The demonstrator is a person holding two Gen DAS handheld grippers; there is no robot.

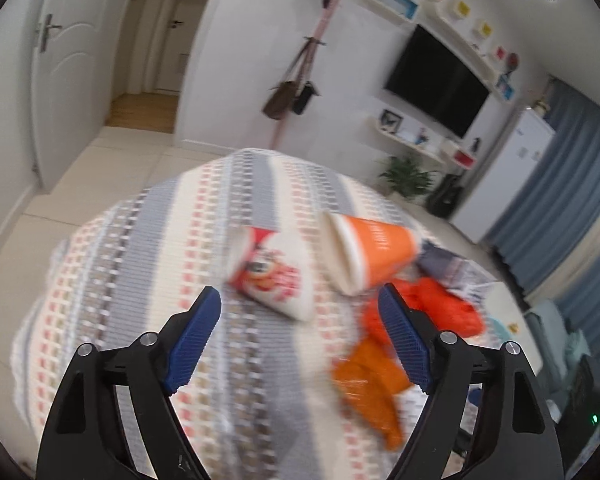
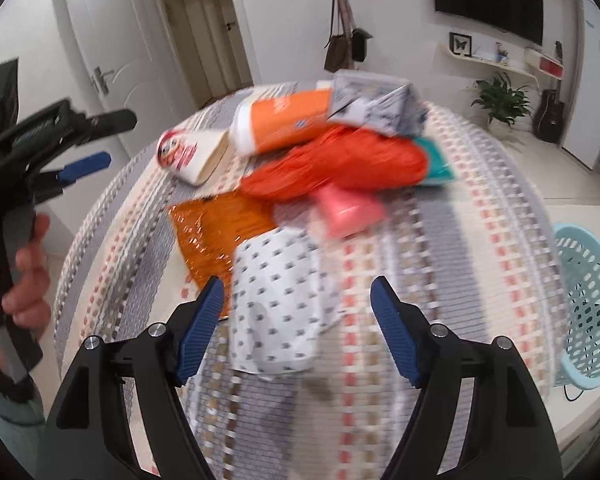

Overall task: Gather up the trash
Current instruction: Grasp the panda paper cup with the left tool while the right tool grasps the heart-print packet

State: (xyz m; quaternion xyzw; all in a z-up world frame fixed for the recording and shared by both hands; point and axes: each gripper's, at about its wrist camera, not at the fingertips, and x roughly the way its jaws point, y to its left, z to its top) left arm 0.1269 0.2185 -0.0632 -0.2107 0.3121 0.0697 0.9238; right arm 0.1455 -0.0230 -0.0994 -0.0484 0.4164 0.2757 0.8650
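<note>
1. The worktop (image 2: 480, 208), under a striped patterned cloth, carries a heap of trash towards its far edge; a pale blue basket (image 2: 588, 300) stands off its right edge, seen only in the right wrist view.
2. The left gripper (image 1: 300, 304) hangs spread over the cloth with nothing between its fingers. The right wrist view shows it from the side (image 2: 104, 140), in a hand (image 2: 24, 264).
3. The right gripper (image 2: 296, 296) is also spread, and a white dotted wrapper (image 2: 280, 300) lies on the cloth between its fingers, untouched by either.
4. An orange cup (image 1: 372, 252) lies on its side ahead of the left gripper, long axis roughly across the worktop, mouth to the left.
5. A red-and-white cup (image 1: 272, 276) lies tipped just left of it, mouth towards the near edge.
6. Only the right wrist view shows a pink item (image 2: 348, 208) below a crumpled red bag (image 2: 340, 164); an orange foil wrapper (image 2: 216, 232) lies flat to their left.
</note>
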